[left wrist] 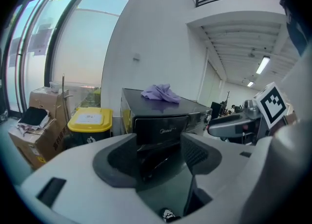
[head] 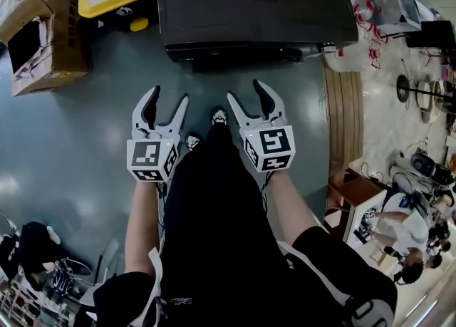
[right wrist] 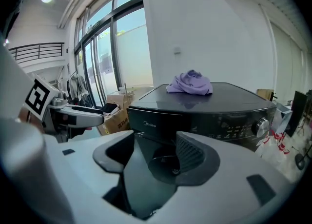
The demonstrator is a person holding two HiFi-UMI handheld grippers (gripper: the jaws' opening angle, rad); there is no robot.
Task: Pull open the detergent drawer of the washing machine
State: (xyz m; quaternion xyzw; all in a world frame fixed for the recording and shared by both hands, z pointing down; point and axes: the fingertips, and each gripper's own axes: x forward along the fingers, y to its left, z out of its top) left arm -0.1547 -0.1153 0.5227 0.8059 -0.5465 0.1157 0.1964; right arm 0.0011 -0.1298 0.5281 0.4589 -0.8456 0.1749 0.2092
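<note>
Detergent drawer (right wrist: 157,123) stands untouched ahead of left claw (head: 169,96) and right claw (head: 246,90), both spread empty.

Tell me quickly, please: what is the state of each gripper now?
Left gripper: open, holding nothing.
Right gripper: open, holding nothing.
</note>
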